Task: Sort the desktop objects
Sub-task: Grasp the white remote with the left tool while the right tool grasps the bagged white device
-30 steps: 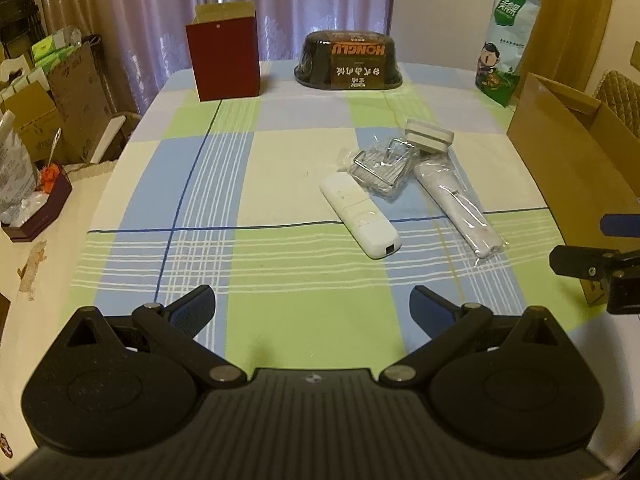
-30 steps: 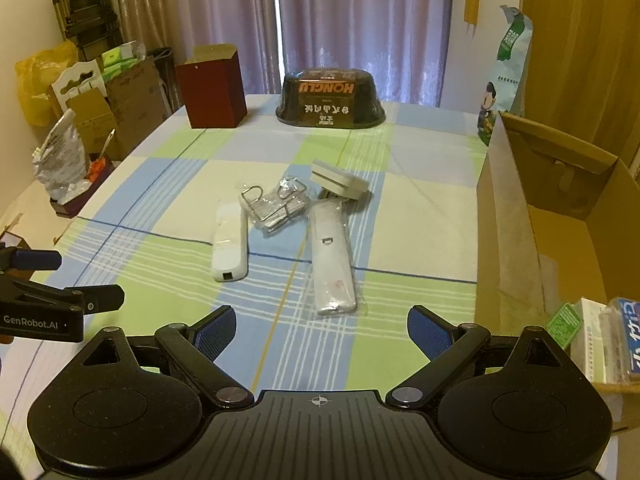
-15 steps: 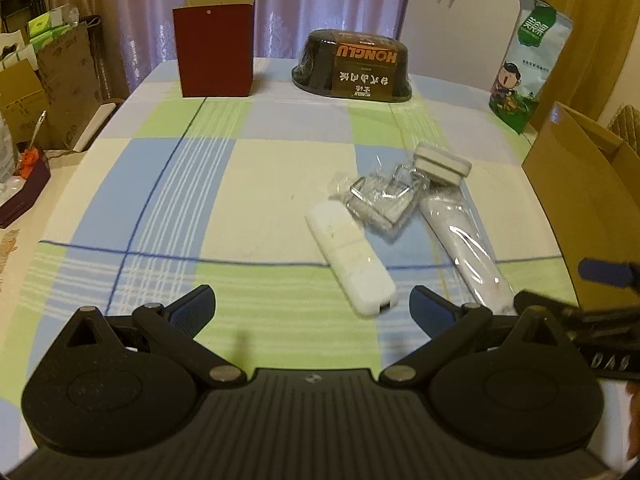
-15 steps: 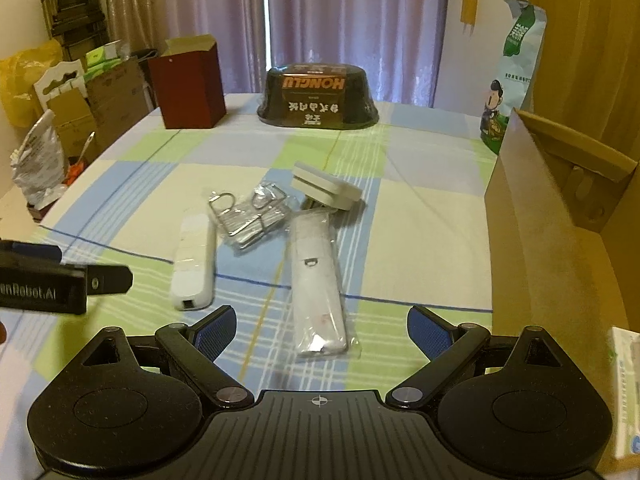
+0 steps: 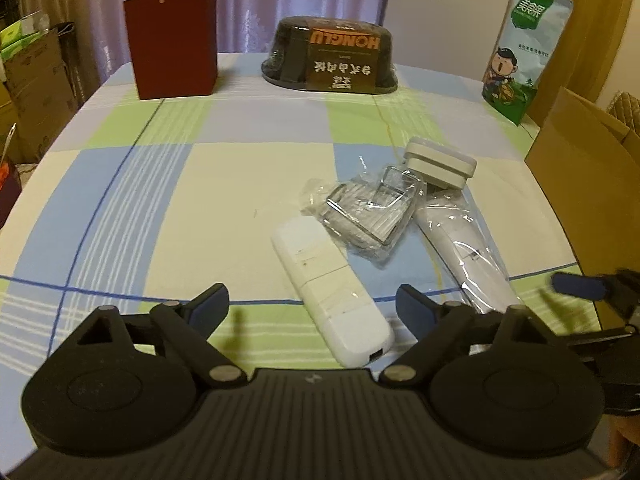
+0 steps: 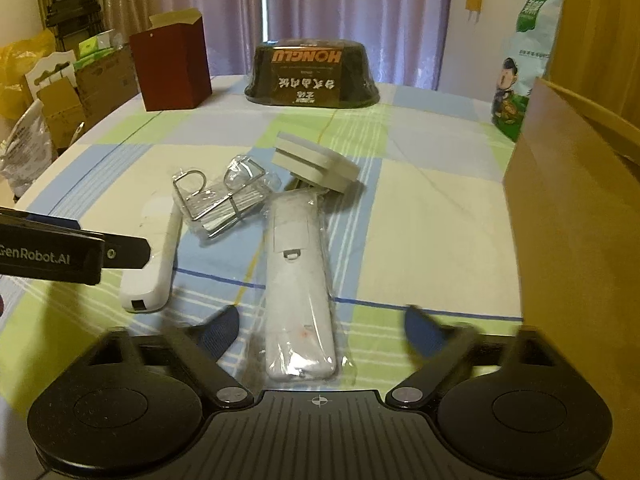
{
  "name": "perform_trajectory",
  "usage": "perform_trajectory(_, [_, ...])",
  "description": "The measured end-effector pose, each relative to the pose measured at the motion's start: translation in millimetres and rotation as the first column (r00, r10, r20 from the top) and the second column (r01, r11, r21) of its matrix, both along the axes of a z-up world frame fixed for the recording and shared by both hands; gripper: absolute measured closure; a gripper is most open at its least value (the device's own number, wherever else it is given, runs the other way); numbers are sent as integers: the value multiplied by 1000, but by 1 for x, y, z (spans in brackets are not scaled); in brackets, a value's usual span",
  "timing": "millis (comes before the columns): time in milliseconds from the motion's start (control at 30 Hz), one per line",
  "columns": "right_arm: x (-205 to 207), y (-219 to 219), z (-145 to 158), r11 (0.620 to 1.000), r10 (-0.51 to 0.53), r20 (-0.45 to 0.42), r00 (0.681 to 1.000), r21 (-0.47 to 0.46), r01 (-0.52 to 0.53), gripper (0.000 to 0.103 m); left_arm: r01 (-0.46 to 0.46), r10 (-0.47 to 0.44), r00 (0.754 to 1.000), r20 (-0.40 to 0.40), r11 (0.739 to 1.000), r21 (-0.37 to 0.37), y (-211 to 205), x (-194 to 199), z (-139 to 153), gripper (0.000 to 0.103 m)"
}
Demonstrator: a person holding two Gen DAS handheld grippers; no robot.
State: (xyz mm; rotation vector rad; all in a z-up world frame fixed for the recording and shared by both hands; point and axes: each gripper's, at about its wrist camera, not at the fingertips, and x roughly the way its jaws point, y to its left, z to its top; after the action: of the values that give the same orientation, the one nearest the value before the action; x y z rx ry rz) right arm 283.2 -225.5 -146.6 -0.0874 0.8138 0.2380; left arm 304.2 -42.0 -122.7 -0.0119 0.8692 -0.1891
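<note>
A bare white remote [image 5: 330, 288] [image 6: 154, 258] lies on the checked tablecloth, its near end just ahead of my open left gripper [image 5: 314, 304]. A second white remote in a clear bag [image 6: 298, 280] [image 5: 464, 248] runs lengthwise between the fingers of my open right gripper [image 6: 322, 326], near end close to the camera. A bagged clear wire-framed holder [image 5: 370, 212] [image 6: 218, 200] lies between the remotes. A flat white box [image 5: 440, 162] [image 6: 314, 162] rests at the far end of the bagged remote.
An open cardboard box [image 6: 576, 216] [image 5: 580, 184] stands at the right table edge. At the back are a dark red carton [image 5: 172, 36], an upturned black bowl pack [image 5: 330, 60] and a green snack bag [image 5: 520, 44]. Cluttered boxes [image 6: 76, 92] stand left of the table.
Both grippers have advanced toward the cluster and dropped lower. The bare remote now reaches the left gripper's fingers, the bagged remote lies between the right gripper's fingers. Objects have not moved.
</note>
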Motion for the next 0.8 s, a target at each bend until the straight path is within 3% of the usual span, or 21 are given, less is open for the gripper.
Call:
perform_trajectory(200, [10,2,-7,1000,20,6,1000,-6,-20,32,36,-36,999,1,999,12,-8,8,-9,23])
perform_trajectory(400, [15,-1,-10,1000,7,3,1000,19,-8,32,61,-60,998,-11,998,34,-15,11,-17,40])
perform_trajectory(467, [15,-2,-11,1000,14,-1,1000,25,-14,39,71,-70,997,-17,997,29,-15,11,-19,45])
perform_trajectory(567, [15,0,-11,1000,24,0,1000,20,-24,41,95,-95,995,-19,995,14,-12,10,-20,52])
perform_trajectory(667, [15,2,-8,999,40,-8,999,29,-39,63,115,-115,993,-28,993,16,-9,8,-18,59])
perform_trajectory(800, [12,2,-4,999,37,-26,999,33,-36,66,137,-135,990,-44,990,40,-1,-8,-14,65])
